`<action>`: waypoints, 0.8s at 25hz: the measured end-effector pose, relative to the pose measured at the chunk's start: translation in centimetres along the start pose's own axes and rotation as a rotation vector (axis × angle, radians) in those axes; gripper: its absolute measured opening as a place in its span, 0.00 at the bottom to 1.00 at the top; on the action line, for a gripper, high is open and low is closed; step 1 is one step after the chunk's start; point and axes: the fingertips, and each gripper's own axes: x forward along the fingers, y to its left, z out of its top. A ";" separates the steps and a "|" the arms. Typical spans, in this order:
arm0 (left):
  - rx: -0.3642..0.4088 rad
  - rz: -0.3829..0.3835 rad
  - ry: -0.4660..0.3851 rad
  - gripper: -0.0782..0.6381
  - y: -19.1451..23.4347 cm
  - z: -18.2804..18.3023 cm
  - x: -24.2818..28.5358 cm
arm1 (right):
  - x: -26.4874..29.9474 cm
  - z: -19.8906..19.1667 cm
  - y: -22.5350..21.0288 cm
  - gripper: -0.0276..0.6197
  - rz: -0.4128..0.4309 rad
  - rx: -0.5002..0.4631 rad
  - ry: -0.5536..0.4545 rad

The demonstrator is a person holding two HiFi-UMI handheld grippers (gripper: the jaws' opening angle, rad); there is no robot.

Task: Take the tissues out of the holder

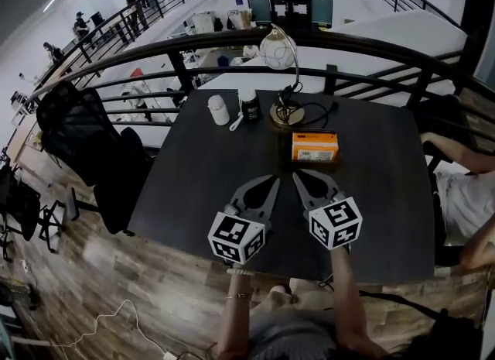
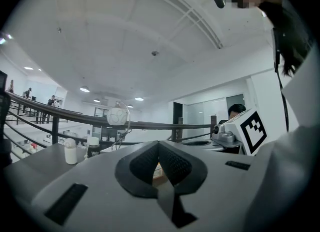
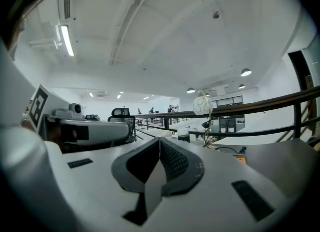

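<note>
Two closed, empty sets of jaws: your left gripper and right gripper hover inside the bench near edge | orange tissue holder sits toward the far edge, apparently untouched | no tissue out yet; the whole pull remains.

The holder label is too small to read; in the left gripper view, fingers mostly hide it.

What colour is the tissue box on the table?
The tissue box is orange; the head view shows it best.

Two tools; one holder; one lamp
</note>
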 end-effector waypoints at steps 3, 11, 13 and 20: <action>0.000 0.022 -0.001 0.12 0.3 0.5 1.4 | 0.9 0.7 -1.5 0.06 0.024 0.005 -0.004; -0.039 0.018 0.058 0.12 -0.6 -1.3 6.0 | 1.0 0.5 -7.3 0.06 0.023 0.082 -0.004; -0.045 0.014 0.063 0.12 -0.4 -1.3 7.0 | 1.5 1.2 -8.9 0.06 0.032 0.040 0.028; -0.036 -0.043 0.107 0.12 2.7 -2.0 10.0 | 4.8 2.2 -12.1 0.06 0.143 -0.272 0.237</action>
